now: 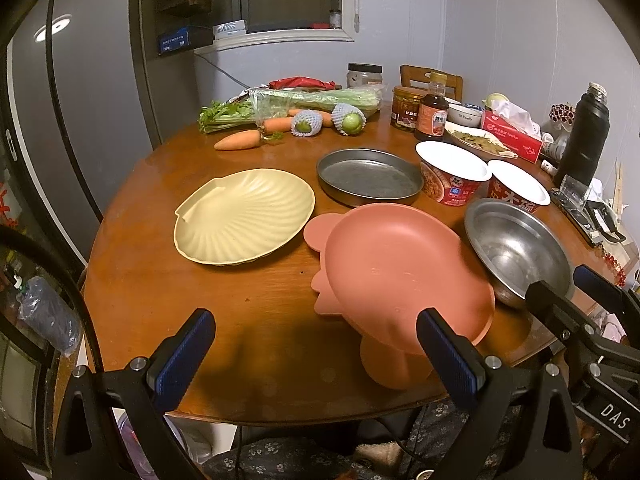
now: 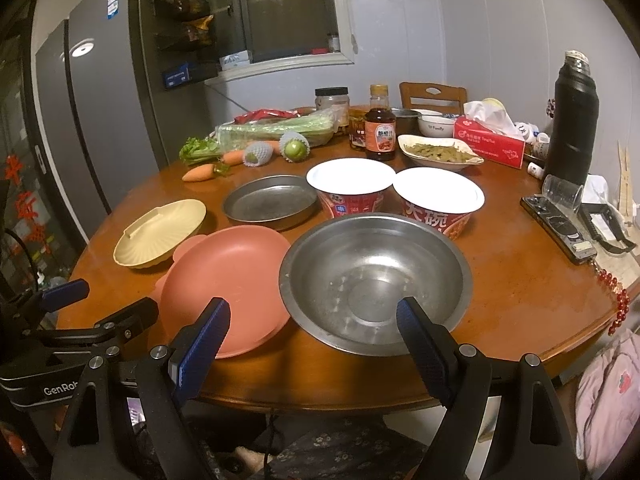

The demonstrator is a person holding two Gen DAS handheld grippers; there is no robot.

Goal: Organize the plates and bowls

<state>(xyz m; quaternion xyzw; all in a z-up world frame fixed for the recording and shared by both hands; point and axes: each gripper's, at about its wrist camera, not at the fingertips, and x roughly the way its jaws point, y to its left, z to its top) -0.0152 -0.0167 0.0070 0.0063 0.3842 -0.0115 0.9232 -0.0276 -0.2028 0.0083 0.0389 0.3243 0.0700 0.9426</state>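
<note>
A pink animal-shaped plate [image 1: 396, 264] [image 2: 224, 276] lies near the table's front edge. A steel bowl [image 1: 516, 246] [image 2: 372, 276] sits right of it, its rim over the pink plate's edge. A cream shell plate [image 1: 244, 216] [image 2: 160, 232] lies to the left. A round steel pan [image 1: 368, 176] [image 2: 270, 202] sits behind. Two red instant-noodle bowls [image 1: 452, 172] [image 2: 436, 200] stand at the back right. My left gripper [image 1: 316, 344] is open and empty above the front edge. My right gripper [image 2: 312, 336] is open and empty, just before the steel bowl.
The round wooden table [image 1: 160, 288] carries carrots [image 1: 238, 140], celery, wrapped fruit, a sauce bottle [image 2: 380, 128], jars, a dish of food [image 2: 438, 152], a tissue box [image 2: 490, 142], a black flask [image 2: 572, 116] and a phone [image 2: 558, 222]. A fridge stands at the left.
</note>
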